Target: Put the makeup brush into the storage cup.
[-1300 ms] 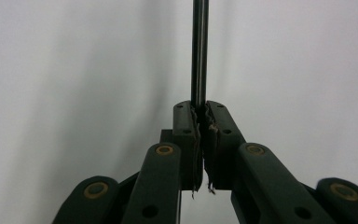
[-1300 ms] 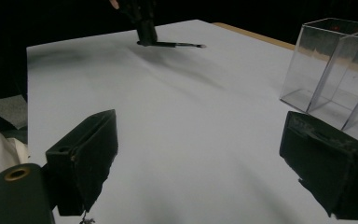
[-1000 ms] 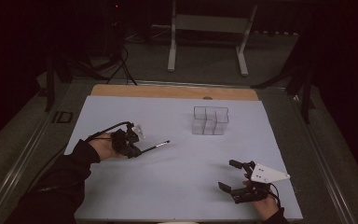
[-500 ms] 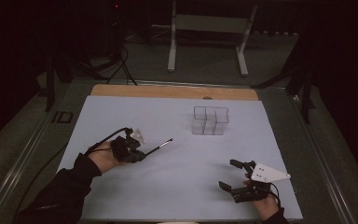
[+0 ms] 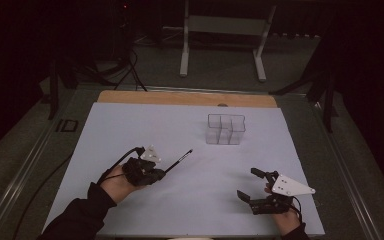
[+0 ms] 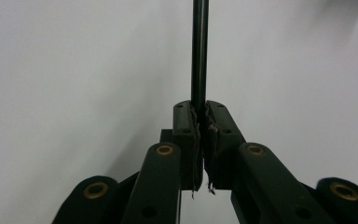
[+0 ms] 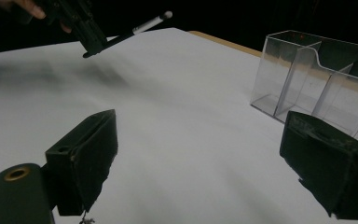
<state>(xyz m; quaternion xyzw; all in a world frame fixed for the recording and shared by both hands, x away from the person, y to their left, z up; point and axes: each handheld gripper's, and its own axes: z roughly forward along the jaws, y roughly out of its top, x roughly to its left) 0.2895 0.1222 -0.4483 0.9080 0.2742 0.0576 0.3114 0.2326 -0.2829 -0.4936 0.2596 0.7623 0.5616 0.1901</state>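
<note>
near left over the counter (image 5: 130, 125) our left hand-held gripper (image 5: 161, 172) clamps a black pen (image 5: 180, 159); near right, our right hand-held gripper (image 5: 247, 186) sits open.

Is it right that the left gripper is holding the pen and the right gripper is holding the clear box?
Not quite. The left gripper does hold the pen, but the right gripper holds nothing. The right gripper view shows its jaws wide apart with bare white table between them, and the clear box stands apart beyond them, untouched. The high view shows the same gap.
</note>
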